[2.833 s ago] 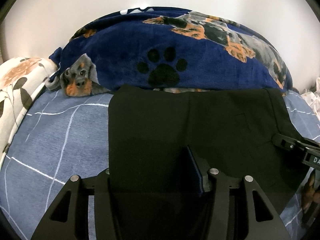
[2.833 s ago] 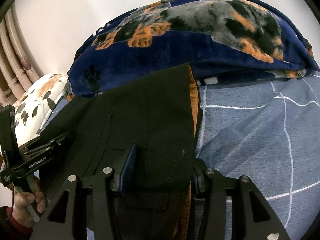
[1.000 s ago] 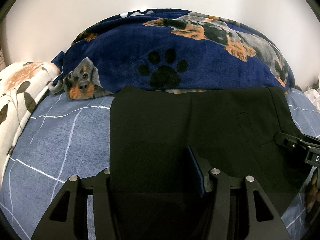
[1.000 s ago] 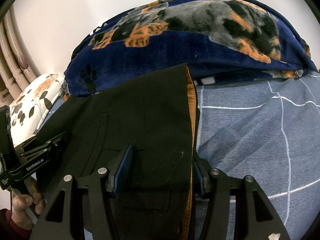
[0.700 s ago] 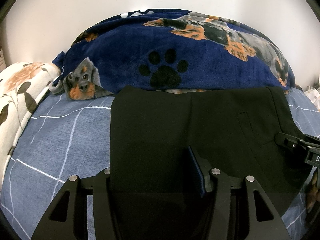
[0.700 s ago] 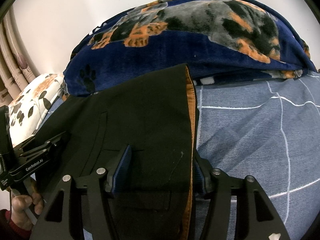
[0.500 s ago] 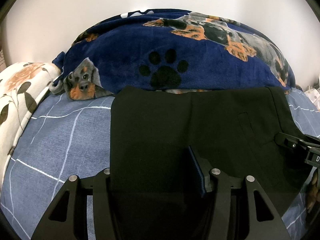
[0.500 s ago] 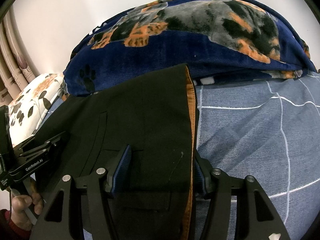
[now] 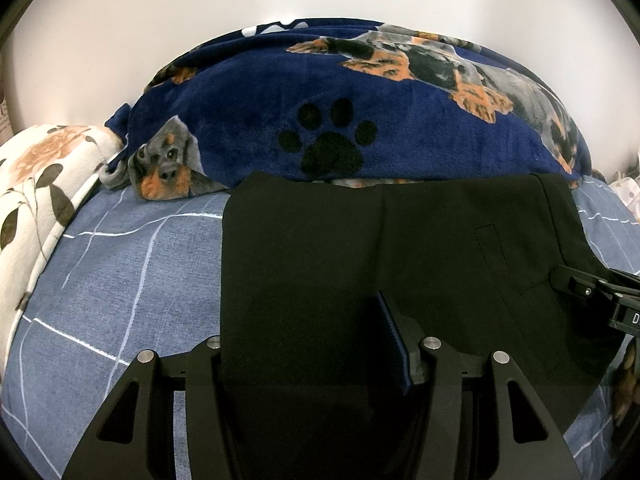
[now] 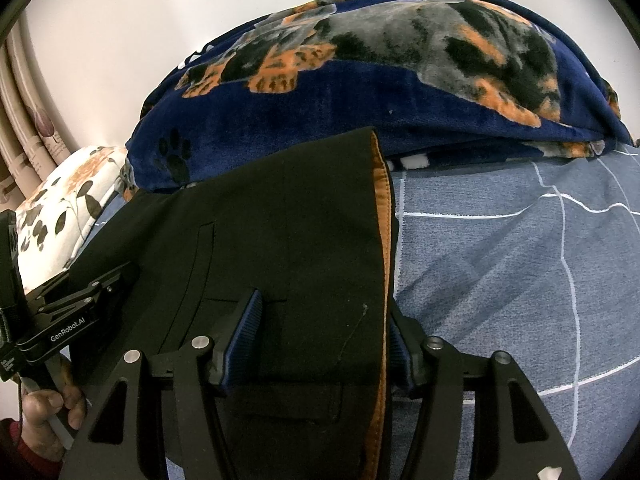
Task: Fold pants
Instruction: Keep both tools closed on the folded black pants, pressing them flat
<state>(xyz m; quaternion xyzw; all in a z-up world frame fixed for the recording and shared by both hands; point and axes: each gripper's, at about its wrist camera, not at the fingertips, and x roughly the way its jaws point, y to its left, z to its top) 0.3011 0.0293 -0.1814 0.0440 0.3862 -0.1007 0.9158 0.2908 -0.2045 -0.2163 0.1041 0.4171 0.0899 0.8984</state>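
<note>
Black pants point(image 9: 360, 248) lying folded on the bed point(image 9: 120, 280), against a dog-print blanket point(image 9: 360, 112). Left gripper point(image 9: 312, 344) and right gripper point(image 10: 320, 332) each straddling a near edge, fingers half-spread; grip cannot be told.

A home bedroom is shown. A bed is covered by a blue checked sheet point(image 9: 120, 280). A dog-print fleece blanket point(image 9: 360, 100) is heaped behind the sheet, against a plain white wall point(image 9: 200, 20). A floral pillow point(image 9: 36, 184) is seen left of the blanket, and curtains point(image 10: 24, 120) beyond it.
</note>
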